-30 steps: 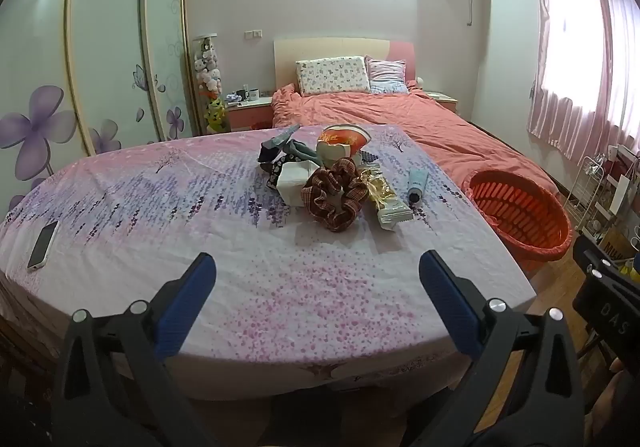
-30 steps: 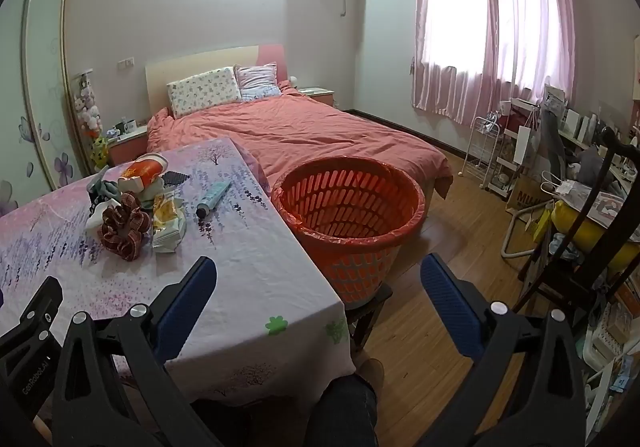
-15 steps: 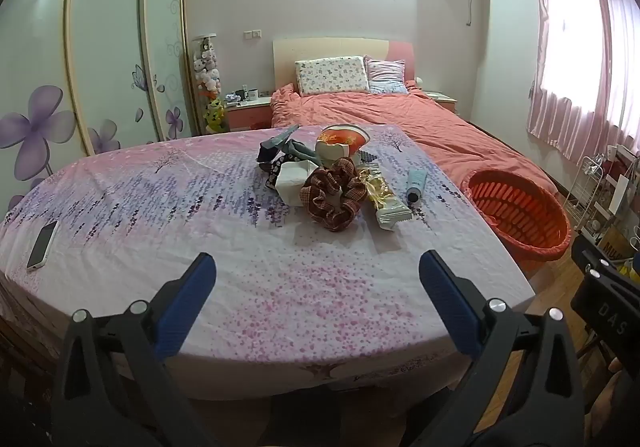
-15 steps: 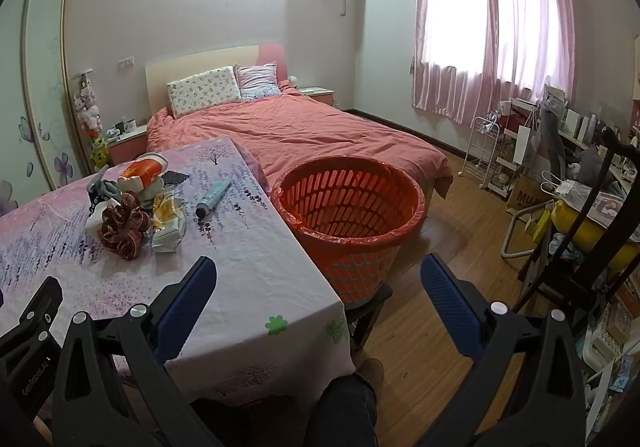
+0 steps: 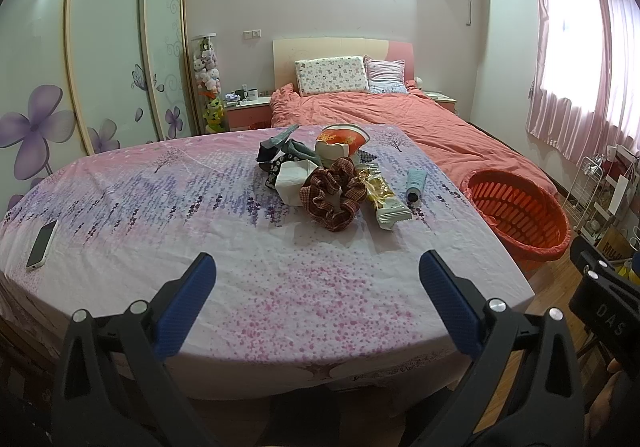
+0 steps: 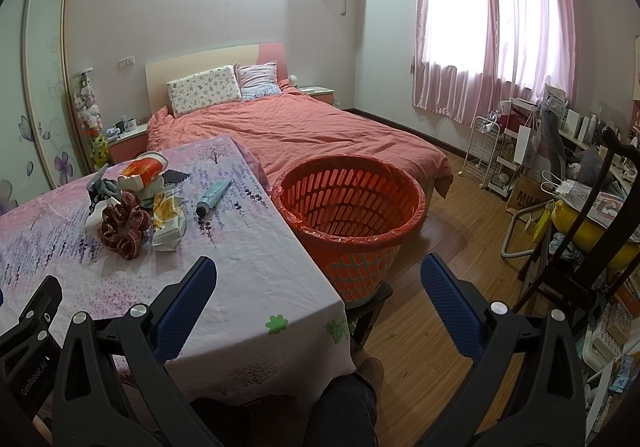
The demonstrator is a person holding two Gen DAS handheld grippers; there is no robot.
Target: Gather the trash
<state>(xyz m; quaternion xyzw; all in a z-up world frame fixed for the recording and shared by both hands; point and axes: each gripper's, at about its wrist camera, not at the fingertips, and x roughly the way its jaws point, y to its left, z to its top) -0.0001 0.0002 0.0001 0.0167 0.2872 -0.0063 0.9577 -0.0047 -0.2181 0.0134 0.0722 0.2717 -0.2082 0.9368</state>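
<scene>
Two grippers are hovering with jaws spread wide and gripping nothing: the left gripper over the near edge of the floral tablecloth, the right gripper past the table's corner. Trash is lying clustered mid-table: a plaid scrunchie, a snack wrapper, a white tissue box, a noodle cup and a tube. Just beside the table an orange basket is standing. Near the left edge a phone is resting.
</scene>
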